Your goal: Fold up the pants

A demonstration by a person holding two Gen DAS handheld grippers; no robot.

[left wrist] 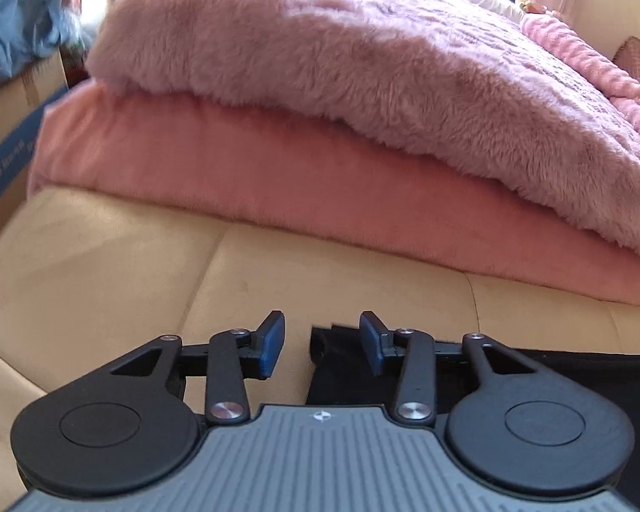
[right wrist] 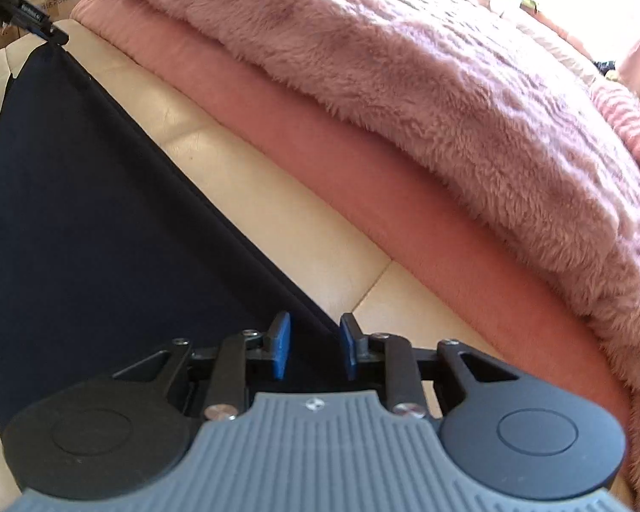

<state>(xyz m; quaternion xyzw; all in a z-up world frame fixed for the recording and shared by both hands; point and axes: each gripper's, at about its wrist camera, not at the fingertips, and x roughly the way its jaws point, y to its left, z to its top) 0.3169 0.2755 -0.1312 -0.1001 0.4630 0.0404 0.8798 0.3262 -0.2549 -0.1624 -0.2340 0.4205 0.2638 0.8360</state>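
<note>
Dark navy pants (right wrist: pixel 85 213) lie spread flat on a beige cushioned surface (right wrist: pixel 277 230); their straight far edge runs diagonally down to my right gripper (right wrist: pixel 314 350). That gripper's blue pads stand apart, with the edge of the pants between them and a gap on both sides. In the left wrist view a corner of the pants (left wrist: pixel 333 367) lies between the pads of my left gripper (left wrist: pixel 322 341), which is open and not pressing on the cloth. The right wrist view also shows the left gripper (right wrist: pixel 49 34) at the far corner of the pants, top left.
A folded pink blanket (left wrist: pixel 234 179) with a fluffy mauve blanket (left wrist: pixel 362 64) on top lies just behind the pants, along the cushion. A cardboard box (left wrist: pixel 4 128) with blue-grey cloth (left wrist: pixel 17 30) on it stands at the left.
</note>
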